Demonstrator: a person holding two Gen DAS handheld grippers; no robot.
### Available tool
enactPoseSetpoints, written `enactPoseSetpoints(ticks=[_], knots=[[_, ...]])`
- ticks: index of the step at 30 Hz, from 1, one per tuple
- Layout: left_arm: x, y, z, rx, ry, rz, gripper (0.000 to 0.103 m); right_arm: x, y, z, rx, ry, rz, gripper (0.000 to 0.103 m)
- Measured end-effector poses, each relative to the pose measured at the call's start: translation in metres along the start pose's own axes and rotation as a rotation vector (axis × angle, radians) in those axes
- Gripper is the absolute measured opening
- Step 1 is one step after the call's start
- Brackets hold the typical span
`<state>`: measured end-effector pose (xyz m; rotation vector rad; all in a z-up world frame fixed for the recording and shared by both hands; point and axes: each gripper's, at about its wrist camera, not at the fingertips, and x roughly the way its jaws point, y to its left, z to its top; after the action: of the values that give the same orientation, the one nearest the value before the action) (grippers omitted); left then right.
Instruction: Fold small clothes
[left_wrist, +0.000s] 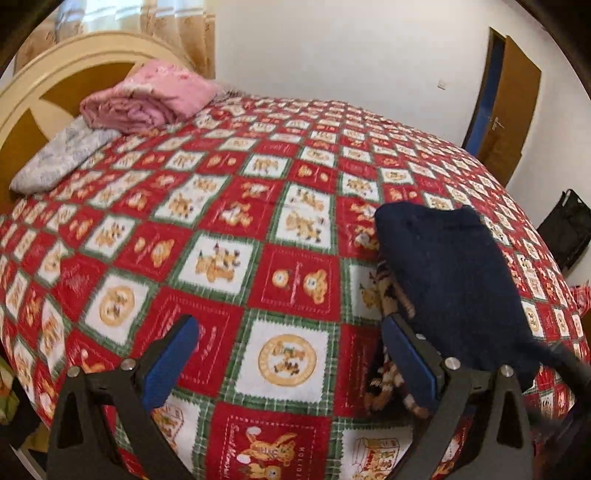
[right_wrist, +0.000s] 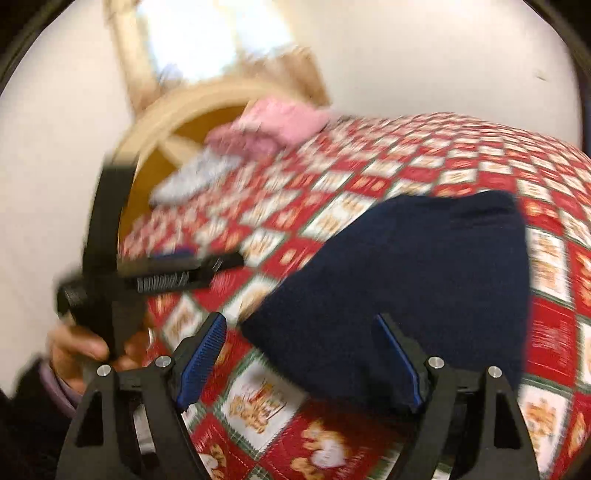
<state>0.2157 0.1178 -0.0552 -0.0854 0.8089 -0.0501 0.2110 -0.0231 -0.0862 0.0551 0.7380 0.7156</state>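
Standing wide apart, the jaws of the right gripper (right_wrist: 299, 358) have nothing clamped; the dark navy garment (right_wrist: 406, 280) lies on the bed between and just past the blue pads (right_wrist: 201, 354), not pressed by either. From these jaws the cloth spreads toward 12 to 1 o'clock, its long axis running from 7 o'clock near the left pad up to 1 o'clock at its far edge. The near corner reaches almost to the left pad. The right-wrist view is blurred, so seams and the edge line are hard to read.

The left gripper (left_wrist: 291, 365) also has its jaws open and empty. In its own view the same garment (left_wrist: 454, 280) sits at 2 o'clock, right beside the right-hand finger (left_wrist: 410, 362), partly draped over a patterned, bear-print piece (left_wrist: 391, 299) under it. Whether that piece is the garment's lining or a separate item, I cannot tell. Between the left jaws only the red checked bedspread (left_wrist: 229, 221) shows.

In the right-wrist view the left gripper (right_wrist: 207, 266) appears at 9 o'clock, held by a hand (right_wrist: 85, 339), off the cloth.

Judgement: the right hand is nearer, straddling the garment's near end. The next grip likely turns on catching a near edge and carrying it along the long axis toward 1 o'clock. Risk: pinching the bedspread along with the cloth.

Farther out, a pink folded blanket (left_wrist: 151, 99) and a grey pillow (left_wrist: 62, 158) lie at 10 o'clock by the headboard (left_wrist: 37, 92), well apart.
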Motion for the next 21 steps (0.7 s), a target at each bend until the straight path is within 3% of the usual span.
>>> enactPoseSetpoints(ticks=[4, 7, 9, 11, 13, 15, 18, 21], knots=[[-0.002, -0.027, 0.013, 0.024, -0.025, -0.063, 0.102, -0.032, -0.042, 0.004, 0.100, -0.066, -0.174, 0.081], [0.012, -0.058, 0.014, 0.054, -0.003, -0.134, 0.102, -0.028, -0.061, -0.007, 0.122, -0.021, -0.324, 0.068], [0.036, -0.078, 0.006, 0.085, 0.073, -0.033, 0.101, -0.014, -0.070, -0.021, 0.156, 0.056, -0.331, 0.062], [0.055, -0.087, -0.008, 0.122, 0.135, 0.011, 0.100, -0.003, -0.075, -0.046, 0.197, 0.143, -0.329, 0.061], [0.067, -0.085, -0.022, 0.126, 0.183, 0.007, 0.100, -0.001, -0.083, -0.064, 0.249, 0.159, -0.298, 0.061], [0.068, -0.077, -0.029, 0.089, 0.180, -0.018, 0.102, -0.006, -0.088, -0.080, 0.312, 0.145, -0.257, 0.061], [0.068, -0.070, -0.029, 0.055, 0.195, -0.045, 0.102, -0.007, -0.090, -0.081, 0.342, 0.144, -0.234, 0.061], [0.062, -0.075, -0.026, 0.087, 0.195, -0.031, 0.102, -0.016, -0.083, -0.078, 0.339, 0.158, -0.230, 0.061]])
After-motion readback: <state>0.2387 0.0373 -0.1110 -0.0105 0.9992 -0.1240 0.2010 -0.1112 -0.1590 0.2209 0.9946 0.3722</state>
